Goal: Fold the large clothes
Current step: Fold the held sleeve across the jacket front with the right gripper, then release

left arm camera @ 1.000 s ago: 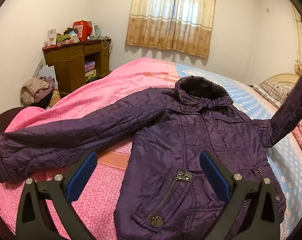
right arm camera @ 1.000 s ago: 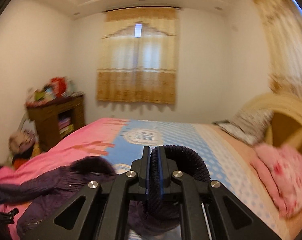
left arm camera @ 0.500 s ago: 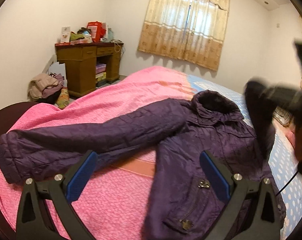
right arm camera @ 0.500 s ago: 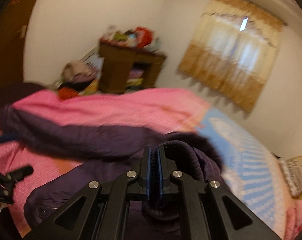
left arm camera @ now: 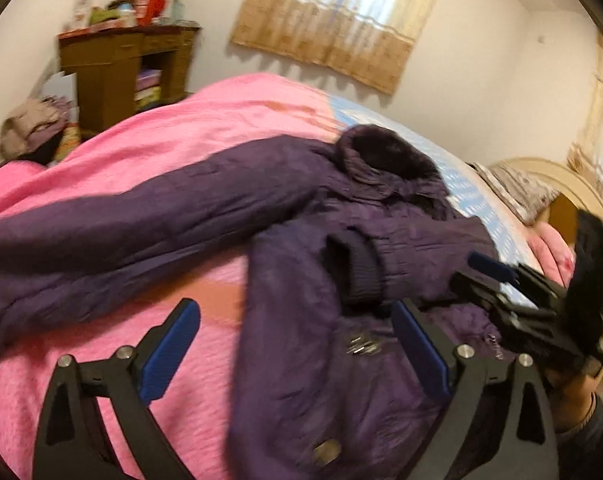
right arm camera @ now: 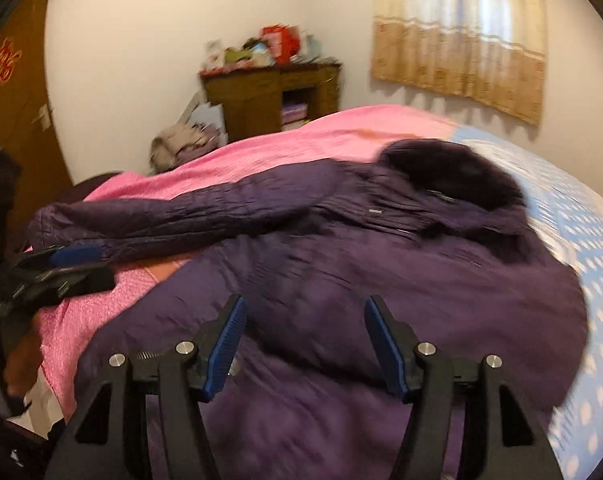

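Observation:
A large purple quilted jacket point(left arm camera: 341, 360) lies front up on the bed, also in the right wrist view point(right arm camera: 381, 280). Its right sleeve, with a dark knit cuff point(left arm camera: 353, 276), lies folded across the chest. Its other sleeve point(left arm camera: 121, 232) stretches out to the left over the pink cover. My left gripper point(left arm camera: 297, 344) is open and empty above the jacket's lower front. My right gripper point(right arm camera: 301, 340) is open and empty above the jacket's body; it shows at the right of the left wrist view point(left arm camera: 501, 280).
The bed has a pink cover point(left arm camera: 205, 140) and a blue dotted sheet point(right arm camera: 589, 248). A wooden desk point(right arm camera: 269, 96) with clutter stands by the far wall, clothes point(right arm camera: 177, 148) piled beside it. Pillows point(left arm camera: 517, 192) and the headboard point(left arm camera: 573, 188) lie at right.
My right gripper brought the right sleeve over the jacket's chest, opened and let it go. The sleeve now lies folded there. My left gripper stayed open and shifted slightly.

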Motion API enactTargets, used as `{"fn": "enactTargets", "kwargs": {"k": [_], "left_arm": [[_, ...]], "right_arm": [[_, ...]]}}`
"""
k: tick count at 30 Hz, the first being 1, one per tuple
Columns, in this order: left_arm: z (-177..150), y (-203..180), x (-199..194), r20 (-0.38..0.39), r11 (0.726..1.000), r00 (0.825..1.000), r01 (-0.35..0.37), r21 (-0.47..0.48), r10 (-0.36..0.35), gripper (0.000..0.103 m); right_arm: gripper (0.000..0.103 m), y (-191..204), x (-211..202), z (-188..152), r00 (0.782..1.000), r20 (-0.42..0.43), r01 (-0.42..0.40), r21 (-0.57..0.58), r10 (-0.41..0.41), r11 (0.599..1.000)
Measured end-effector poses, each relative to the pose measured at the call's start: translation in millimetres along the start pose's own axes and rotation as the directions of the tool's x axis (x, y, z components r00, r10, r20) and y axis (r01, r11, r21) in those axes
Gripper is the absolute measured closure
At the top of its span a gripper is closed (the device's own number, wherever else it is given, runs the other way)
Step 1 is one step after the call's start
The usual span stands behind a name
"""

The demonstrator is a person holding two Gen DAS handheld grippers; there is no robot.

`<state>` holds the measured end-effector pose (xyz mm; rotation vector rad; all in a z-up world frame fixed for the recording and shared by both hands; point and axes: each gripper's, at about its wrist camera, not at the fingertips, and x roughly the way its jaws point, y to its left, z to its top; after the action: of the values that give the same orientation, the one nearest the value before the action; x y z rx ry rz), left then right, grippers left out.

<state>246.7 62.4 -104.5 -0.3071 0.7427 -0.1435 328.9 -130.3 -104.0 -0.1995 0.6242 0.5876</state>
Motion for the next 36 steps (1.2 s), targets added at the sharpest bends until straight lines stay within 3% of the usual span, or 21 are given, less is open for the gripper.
{"fn": "enactTargets", "kwargs": {"k": [5,9,12,13,14,17,23,24,26,29,31,34,36], "left_arm": [[16.5,-42.7,43.9,-0.051,0.996,0.997,0.055,0.066,-0.052,0.011],[22.9,-58.5,87.9,-0.132,0.996,0.989,0.07,0.059,-0.062,0.031],[19.8,-58.4,120.0,-0.231,0.994,0.967,0.109,-0.003,-0.107,0.052],[17.8,-58.7,125.4,-0.229,0.993,0.966,0.115,-0.019,-0.116,0.059],[17.3,-60.1,125.3,-0.215,0.992,0.969,0.124,-0.015,-0.124,0.078],[19.1,-65.9,108.4,-0.153,0.992,0.981,0.123,0.008,-0.12,0.092],[20.2,-58.2,56.5,-0.034,0.996,0.996,0.084,0.022,-0.083,0.093],[15.8,-55.7,52.8,-0.028,0.996,0.997,0.079,0.034,-0.078,0.092],[9.0,-50.8,59.6,-0.053,0.997,0.999,0.003,0.072,0.0,0.092],[2.4,-40.0,72.0,-0.079,0.998,0.997,0.0,0.07,0.005,0.092],[1.2,-45.9,80.9,-0.103,0.994,0.994,-0.029,0.11,0.04,0.083],[8.9,-54.1,68.3,-0.056,0.989,0.995,-0.075,0.13,0.083,0.066],[17.0,-57.1,50.2,0.042,0.985,0.992,-0.121,0.122,0.116,0.035]], "right_arm": [[0.035,-29.2,-18.8,-36.1,0.996,0.014,0.092,0.096,-0.093,0.991],[0.035,-37.7,-12.3,-61.7,0.995,0.002,0.098,0.153,-0.099,0.983],[0.035,-41.0,-8.8,-72.9,0.996,0.003,0.089,0.177,-0.091,0.98],[0.035,-42.2,-7.0,-76.3,0.996,0.004,0.089,0.186,-0.091,0.979],[0.035,-44.0,-5.8,-79.3,0.996,0.001,0.085,0.197,-0.087,0.977],[0.035,-51.1,-6.6,-82.7,0.997,0.012,0.07,0.236,-0.075,0.969],[0.035,-61.1,-7.1,-86.3,0.998,0.005,0.053,0.278,-0.056,0.959],[0.035,-61.1,-7.3,-84.9,0.998,-0.009,0.056,0.276,-0.055,0.959],[0.035,-63.3,-10.4,-81.2,0.997,-0.043,0.066,0.27,-0.057,0.961],[0.035,-71.7,-24.6,-68.9,0.993,-0.047,0.114,0.276,-0.106,0.954],[0.035,-89.4,-32.2,-53.3,0.983,-0.055,0.182,0.301,-0.173,0.936],[0.035,-122.1,-35.3,-26.7,0.962,-0.048,0.27,0.314,-0.268,0.91],[0.035,-145.7,-33.1,-8.5,0.954,-0.039,0.292,0.339,-0.297,0.894]]}}
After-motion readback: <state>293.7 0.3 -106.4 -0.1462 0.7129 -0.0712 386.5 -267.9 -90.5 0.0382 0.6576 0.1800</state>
